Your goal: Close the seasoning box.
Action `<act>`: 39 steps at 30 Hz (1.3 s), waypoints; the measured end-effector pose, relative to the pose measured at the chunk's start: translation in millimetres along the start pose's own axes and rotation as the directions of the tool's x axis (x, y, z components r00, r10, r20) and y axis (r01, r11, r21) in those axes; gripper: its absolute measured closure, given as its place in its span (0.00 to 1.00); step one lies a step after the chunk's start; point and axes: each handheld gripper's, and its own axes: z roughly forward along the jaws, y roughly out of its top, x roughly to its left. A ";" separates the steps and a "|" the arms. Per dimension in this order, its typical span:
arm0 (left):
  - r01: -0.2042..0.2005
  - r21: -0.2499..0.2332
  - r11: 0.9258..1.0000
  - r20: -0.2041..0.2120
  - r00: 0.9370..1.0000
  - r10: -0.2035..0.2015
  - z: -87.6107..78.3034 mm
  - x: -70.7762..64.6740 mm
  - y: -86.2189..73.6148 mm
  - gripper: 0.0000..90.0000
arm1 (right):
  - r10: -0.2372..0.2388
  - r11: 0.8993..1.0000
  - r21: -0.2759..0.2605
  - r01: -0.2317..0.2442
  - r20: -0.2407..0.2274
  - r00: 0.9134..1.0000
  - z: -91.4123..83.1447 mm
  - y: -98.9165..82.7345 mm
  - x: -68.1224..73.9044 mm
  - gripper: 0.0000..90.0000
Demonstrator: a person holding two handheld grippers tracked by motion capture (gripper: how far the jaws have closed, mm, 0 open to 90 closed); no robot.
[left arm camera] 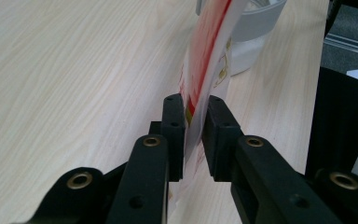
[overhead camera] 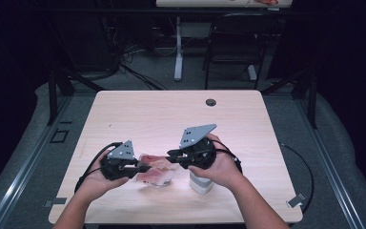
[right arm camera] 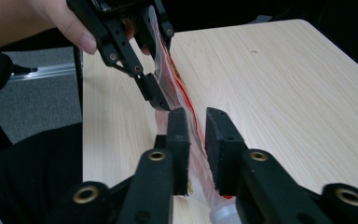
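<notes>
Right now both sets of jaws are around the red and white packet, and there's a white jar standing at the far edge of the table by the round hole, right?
Not quite. The white jar stands at the near edge, under the right gripper, as the high view shows. Both grippers, left gripper included, do have their jaws around the red and white packet.

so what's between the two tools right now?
A red-printed plastic packet spans the gap above the table, its ends between the left tool and right tool; high view.
</notes>
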 end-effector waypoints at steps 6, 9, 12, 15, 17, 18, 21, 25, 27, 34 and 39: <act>0.030 -0.040 0.999 -0.010 0.999 -0.031 -2.7 -1.7 -9.3 0.86 | 0.020 1.000 -0.024 -0.020 0.007 1.000 -0.2 -0.1 0.1 0.81; 0.047 -0.055 0.997 -0.004 0.999 -0.047 -3.5 -0.4 -15.2 0.85 | 0.024 0.999 -0.022 -0.024 0.006 1.000 -0.7 -0.3 -0.2 0.79; 0.061 -0.061 0.996 0.002 0.998 -0.061 -3.7 0.2 -19.4 0.82 | 0.035 0.999 -0.036 -0.035 0.003 0.999 -0.6 -0.6 -0.5 0.76; 0.065 -0.055 0.996 0.000 0.998 -0.065 -5.6 0.1 -22.0 0.81 | 0.040 0.998 -0.044 -0.040 0.013 0.999 -0.3 -0.3 -0.5 0.75; 0.077 -0.062 0.995 0.003 0.997 -0.077 -6.4 0.2 -23.4 0.79 | 0.051 0.997 -0.057 -0.050 0.008 0.999 -0.6 -0.2 -0.3 0.73; 0.078 -0.065 0.995 0.004 0.997 -0.077 -6.9 0.9 -24.3 0.77 | 0.054 0.997 -0.064 -0.054 0.009 0.998 -0.9 -0.3 -0.3 0.72; 0.092 -0.090 0.992 0.005 0.996 -0.092 -8.0 2.3 -26.1 0.71 | 0.065 0.995 -0.083 -0.064 0.020 0.998 -2.3 -1.6 -0.4 0.71; 0.103 -0.087 0.991 0.010 0.995 -0.102 -6.2 3.1 -26.2 0.68 | 0.074 0.994 -0.079 -0.072 0.023 0.997 -3.4 -5.2 -1.4 0.70; 0.102 -0.091 0.991 0.021 0.995 -0.101 -4.5 2.9 -25.7 0.70 | 0.080 0.993 -0.085 -0.078 0.021 0.997 -4.1 -7.0 -1.9 0.70; 0.074 -0.090 0.993 0.011 0.997 -0.073 -4.7 -0.5 -24.7 0.81 | 0.096 0.989 -0.113 -0.092 0.024 0.995 -9.7 -9.6 -3.0 0.68; 0.065 -0.097 0.993 -0.005 0.998 -0.066 -5.0 -2.2 -26.8 0.87 | 0.104 0.986 -0.131 -0.100 0.029 0.994 -15.4 -12.4 -3.3 0.67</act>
